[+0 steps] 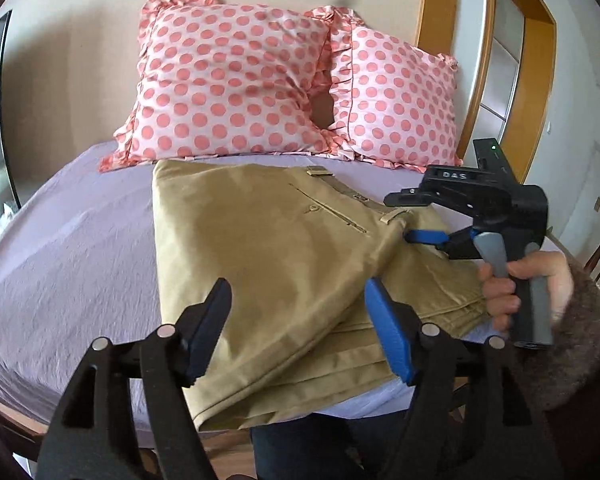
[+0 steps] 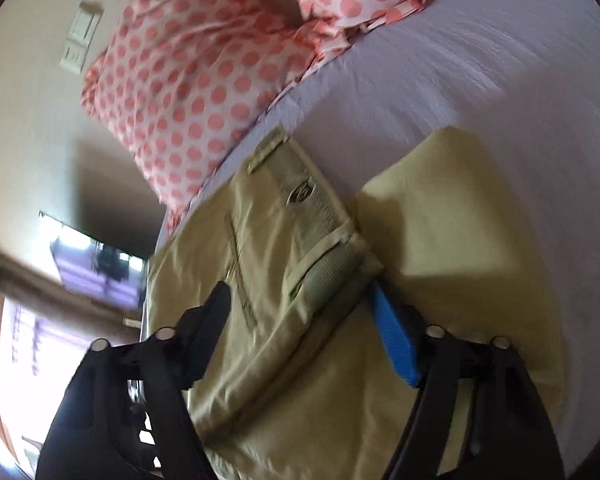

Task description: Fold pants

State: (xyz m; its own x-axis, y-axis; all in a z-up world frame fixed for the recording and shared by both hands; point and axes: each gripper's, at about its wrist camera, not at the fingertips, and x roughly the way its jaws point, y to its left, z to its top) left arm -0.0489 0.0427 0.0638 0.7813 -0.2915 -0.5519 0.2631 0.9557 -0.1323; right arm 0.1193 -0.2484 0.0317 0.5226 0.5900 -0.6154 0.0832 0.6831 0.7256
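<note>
Now pants [image 1: 268, 248] between left gripper's [image 1: 300, 332] spread fingers (right gripper [image 2: 300, 332] likewise agape)

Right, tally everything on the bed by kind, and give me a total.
Khaki pants: 1, folded on the lilac sheet
Pink polka-dot pillows: 2, one larger and one to its right, against the wall
Total: 3 things on the bed
</note>
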